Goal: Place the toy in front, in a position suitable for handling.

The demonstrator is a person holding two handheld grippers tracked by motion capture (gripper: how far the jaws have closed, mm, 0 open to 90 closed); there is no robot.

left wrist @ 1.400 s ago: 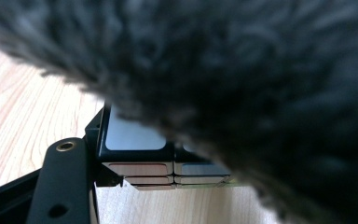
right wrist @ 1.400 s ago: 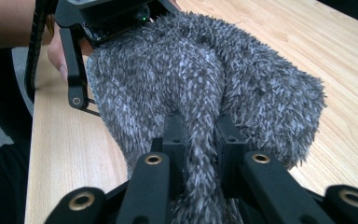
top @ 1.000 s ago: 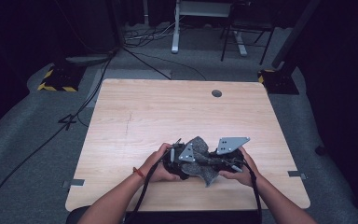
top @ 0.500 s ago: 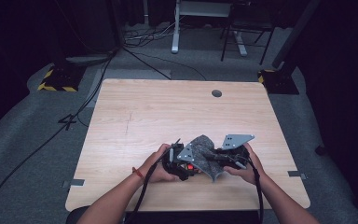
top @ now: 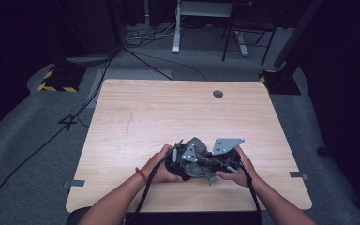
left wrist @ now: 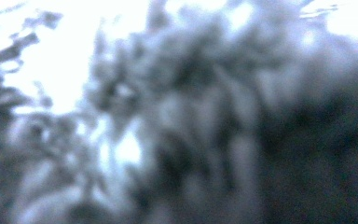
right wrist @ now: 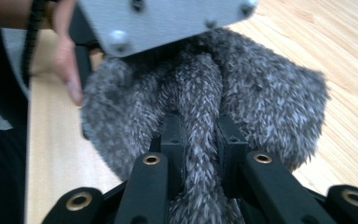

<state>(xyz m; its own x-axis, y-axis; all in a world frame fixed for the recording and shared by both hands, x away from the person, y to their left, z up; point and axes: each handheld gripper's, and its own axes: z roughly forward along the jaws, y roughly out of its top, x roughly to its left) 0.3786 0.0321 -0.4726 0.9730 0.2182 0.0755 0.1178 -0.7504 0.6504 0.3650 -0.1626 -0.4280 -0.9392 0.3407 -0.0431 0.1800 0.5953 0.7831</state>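
R gripper shifted slightly; its view shows fuzzy grey cloth pinched.

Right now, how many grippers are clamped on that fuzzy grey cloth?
2: left gripper at the fuzzy grey cloth's left side, right gripper pinching a fold at its right. Left contact is blurred.

A light wooden tabletop with a round grommet hole near its far edge was seen. Grey carpet lay around it, crossed by black cables; a yellow-and-black striped base stood beyond.
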